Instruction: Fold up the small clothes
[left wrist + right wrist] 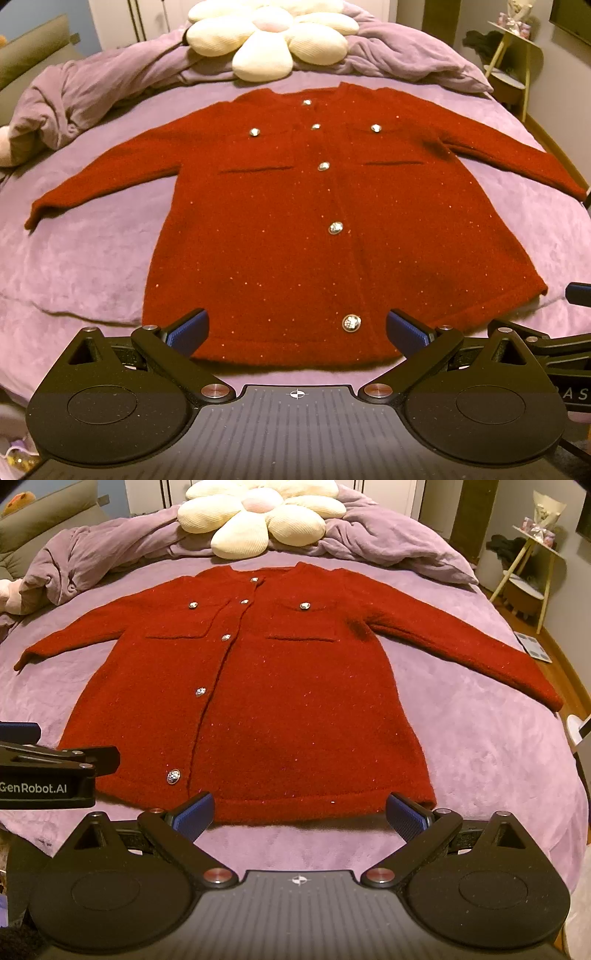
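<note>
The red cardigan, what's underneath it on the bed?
The red cardigan lies flat, sleeves spread, on a purple bedspread, which shows all around it. Anything between the two is covered and cannot be seen.

A home bedroom is shown: a bed covered by a purple plush sheet (92, 236), a crumpled lilac duvet (92, 85) pushed to its far end, a cream flower-shaped cushion (255, 513) laid on it, and a small yellow-legged side table (532, 565) stood beside it.
</note>
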`<state>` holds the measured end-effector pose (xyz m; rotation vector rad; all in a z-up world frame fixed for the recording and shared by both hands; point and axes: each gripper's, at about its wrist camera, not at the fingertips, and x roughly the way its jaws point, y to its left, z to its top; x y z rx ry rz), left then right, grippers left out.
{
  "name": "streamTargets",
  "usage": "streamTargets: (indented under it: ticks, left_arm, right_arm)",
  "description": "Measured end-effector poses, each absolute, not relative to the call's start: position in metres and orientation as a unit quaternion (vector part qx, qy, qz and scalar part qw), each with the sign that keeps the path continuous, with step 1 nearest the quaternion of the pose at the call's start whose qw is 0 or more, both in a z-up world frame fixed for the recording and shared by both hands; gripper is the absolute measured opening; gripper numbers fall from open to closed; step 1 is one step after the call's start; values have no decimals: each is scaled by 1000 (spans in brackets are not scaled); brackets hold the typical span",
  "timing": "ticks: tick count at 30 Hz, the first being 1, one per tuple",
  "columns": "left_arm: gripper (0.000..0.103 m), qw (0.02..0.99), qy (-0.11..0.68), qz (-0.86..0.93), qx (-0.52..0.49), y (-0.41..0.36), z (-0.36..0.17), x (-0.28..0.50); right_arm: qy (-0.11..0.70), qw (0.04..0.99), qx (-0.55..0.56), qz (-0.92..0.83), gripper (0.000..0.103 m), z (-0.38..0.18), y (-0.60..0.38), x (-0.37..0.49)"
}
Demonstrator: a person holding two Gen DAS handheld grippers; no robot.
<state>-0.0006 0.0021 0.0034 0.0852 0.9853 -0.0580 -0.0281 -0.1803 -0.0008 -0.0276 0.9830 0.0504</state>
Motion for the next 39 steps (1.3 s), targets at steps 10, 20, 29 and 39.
streamTargets:
  ticks: [10,20,29,39]
  left_arm:
    - [103,878,477,-28,36,2,2,2]
    - [103,876,481,-29,35,1,1,3]
    - [103,874,484,-31,33,0,0,3]
    - [103,873,486,-32,32,1,-2,4]
  right_arm:
    - [469,883,-10,26,99,1,-181,-28]
    - [468,884,-7,24,99,1,-183,-29]
    - [466,884,-4,24,99,1,-185,-30]
    - [465,885,-3,25,99,1,-185,-30]
